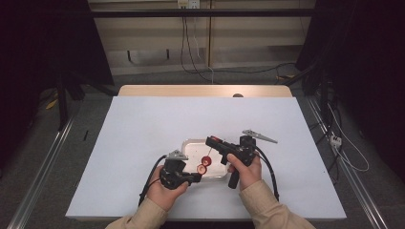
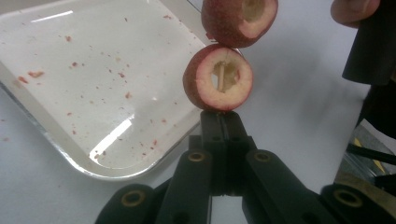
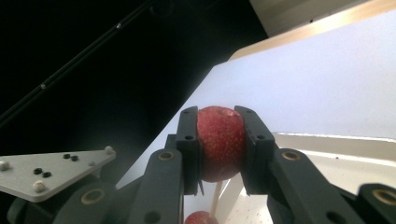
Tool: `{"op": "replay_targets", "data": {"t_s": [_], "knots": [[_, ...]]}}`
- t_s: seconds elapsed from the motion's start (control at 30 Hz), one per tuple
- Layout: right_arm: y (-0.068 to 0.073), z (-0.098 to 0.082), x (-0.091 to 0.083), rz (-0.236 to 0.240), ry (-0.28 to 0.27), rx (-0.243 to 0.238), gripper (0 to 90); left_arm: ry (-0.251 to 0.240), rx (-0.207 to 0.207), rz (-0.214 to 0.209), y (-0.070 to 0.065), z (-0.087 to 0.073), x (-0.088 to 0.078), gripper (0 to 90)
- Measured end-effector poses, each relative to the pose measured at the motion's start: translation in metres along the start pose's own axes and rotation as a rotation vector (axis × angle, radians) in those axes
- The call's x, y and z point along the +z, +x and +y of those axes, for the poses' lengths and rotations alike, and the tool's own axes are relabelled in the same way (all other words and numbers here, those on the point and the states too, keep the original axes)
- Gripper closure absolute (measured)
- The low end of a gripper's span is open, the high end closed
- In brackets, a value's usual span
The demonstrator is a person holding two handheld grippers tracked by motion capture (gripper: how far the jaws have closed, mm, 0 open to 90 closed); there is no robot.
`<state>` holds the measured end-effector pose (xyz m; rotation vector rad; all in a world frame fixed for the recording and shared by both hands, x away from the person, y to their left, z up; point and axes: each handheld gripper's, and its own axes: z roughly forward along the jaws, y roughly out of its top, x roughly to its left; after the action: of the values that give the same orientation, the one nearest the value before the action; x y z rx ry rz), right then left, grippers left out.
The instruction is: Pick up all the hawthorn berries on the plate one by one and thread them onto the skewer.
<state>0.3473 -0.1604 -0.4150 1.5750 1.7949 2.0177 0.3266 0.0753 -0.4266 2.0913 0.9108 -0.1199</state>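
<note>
We held a thin wooden skewer [image 2: 219, 77] in the left gripper [image 2: 222, 122], its fingers pressed together on the stick's lower end, low in the middle of the left gripper view. One cored red fruit [image 2: 218, 77] already sat on the skewer just above those fingers, its hollow centre facing the camera with the stick showing inside. We kept that hand steady, we think, so the stick stayed put as a fixed post for threading.

The right gripper [image 3: 221, 144] pinched a second red fruit [image 3: 221, 142] by its sides, the fingers clamped against the skin in the centre of the right gripper view. Beneath it the skewer ran down toward the first fruit at the bottom edge. Gripping the sides left the hollow ends free, which we judge let the stick pass through.

In the high view both fruits hung near the middle of the frame, between the two grippers, over the shallow metal tray [image 1: 191, 145]. The tray lay on the white table [image 1: 143, 124], speckled with red scraps of peel. Working above it would, we suppose, catch any crumbs or a dropped piece. Whether the second fruit was fully seated against the first we could not tell.
</note>
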Motion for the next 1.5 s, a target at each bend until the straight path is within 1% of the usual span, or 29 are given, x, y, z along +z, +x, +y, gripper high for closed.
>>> {"op": "replay_targets", "data": {"t_s": [0.03,0.07,0.1,0.13,0.17,0.2,0.27,0.3,0.33,0.37,0.4,0.43,0.47,0.5,0.53,0.57,0.6,0.67,0.73,0.77,0.8,0.93,0.97,1.03,1.1,1.2,1.27,1.4,1.5], "knots": [[-0.001,0.000,0.001,0.002,0.005,0.010,72.9,0.000,-0.003,0.008,0.000,0.000,0.000,90.0],[-0.001,-0.001,0.001,-0.005,0.004,0.003,72.9,0.006,0.001,0.012,0.000,-0.001,0.002,90.0],[-0.001,-0.002,0.002,0.005,0.010,0.002,72.9,0.010,0.000,0.003,0.000,-0.001,0.002,90.0],[-0.001,-0.002,0.002,0.005,0.012,0.004,72.9,-0.006,-0.004,-0.006,0.000,0.000,0.002,90.0],[0.000,-0.003,0.002,0.016,0.032,0.010,72.9,-0.017,-0.012,-0.010,0.000,0.002,0.001,90.0],[0.000,-0.006,0.004,0.025,0.056,0.025,72.9,-0.030,0.003,-0.001,-0.001,0.004,-0.001,90.0],[0.004,-0.012,0.008,0.025,0.063,0.027,72.9,-0.020,-0.018,-0.006,0.001,0.008,0.000,90.0],[0.004,-0.012,0.009,0.016,0.071,0.012,72.9,-0.007,-0.035,-0.024,0.005,0.006,0.002,90.0],[0.002,-0.012,0.011,0.002,0.093,0.016,72.8,-0.004,-0.040,-0.025,0.006,0.005,0.004,90.0],[0.001,-0.014,0.011,-0.008,0.104,0.020,72.6,-0.008,-0.025,-0.005,0.004,0.005,0.004,90.0],[0.000,-0.014,0.012,-0.009,0.106,0.014,72.1,-0.013,-0.026,-0.015,0.003,0.006,0.002,90.0],[0.000,-0.012,0.012,0.003,0.093,0.004,70.7,-0.018,-0.033,-0.017,0.004,0.007,-0.001,90.0],[0.000,-0.010,0.012,0.000,0.074,-0.019,63.5,-0.019,-0.034,-0.005,0.004,0.007,-0.001,90.0],[0.000,-0.008,0.011,-0.019,0.070,-0.039,55.1,-0.003,-0.029,0.009,0.005,0.007,-0.001,90.0],[0.000,-0.005,0.011,-0.030,0.066,-0.039,53.4,0.005,-0.038,0.010,0.007,0.005,0.000,90.0],[-0.001,-0.004,0.010,-0.026,0.052,-0.026,49.7,0.007,-0.048,0.006,0.008,0.003,0.001,90.0],[-0.001,-0.002,0.009,-0.026,0.063,-0.025,46.6,0.017,-0.050,0.007,0.009,0.003,0.000,90.0],[-0.001,-0.002,0.007,-0.031,0.060,-0.035,43.9,-0.001,-0.048,0.004,0.010,0.004,-0.003,90.0],[-0.002,-0.001,0.006,-0.042,0.055,-0.036,35.6,-0.009,-0.049,0.013,0.011,0.005,-0.006,90.0],[-0.003,-0.001,0.006,-0.044,0.050,-0.031,33.3,-0.014,-0.047,0.015,0.012,0.005,-0.006,90.0],[-0.004,-0.001,0.005,-0.038,0.053,-0.027,31.7,-0.003,-0.055,0.018,0.014,0.004,-0.007,90.0],[-0.005,0.000,0.001,-0.030,0.039,-0.040,22.7,-0.007,-0.062,0.033,0.021,0.004,-0.010,90.0],[-0.005,0.001,-0.001,-0.033,0.039,-0.054,21.7,-0.003,-0.072,0.028,0.024,0.004,-0.011,90.0],[-0.006,0.002,-0.003,-0.036,0.037,-0.067,20.3,-0.012,-0.088,0.044,0.029,0.004,-0.012,90.0],[-0.008,0.002,-0.005,-0.046,0.039,-0.078,19.3,0.007,-0.105,0.034,0.033,0.004,-0.013,90.0],[-0.010,0.001,-0.009,-0.044,0.037,-0.075,18.2,0.009,-0.109,0.046,0.035,0.006,-0.012,90.0],[-0.011,0.000,-0.012,-0.050,0.041,-0.084,17.9,0.013,-0.118,0.042,0.037,0.007,-0.012,90.0],[-0.015,-0.002,-0.015,-0.053,0.036,-0.076,17.0,0.019,-0.128,0.055,0.041,0.009,-0.011,90.0],[-0.016,-0.002,-0.017,-0.059,0.035,-0.076,16.5,0.019,-0.139,0.054,0.043,0.011,-0.010,90.0]]}}
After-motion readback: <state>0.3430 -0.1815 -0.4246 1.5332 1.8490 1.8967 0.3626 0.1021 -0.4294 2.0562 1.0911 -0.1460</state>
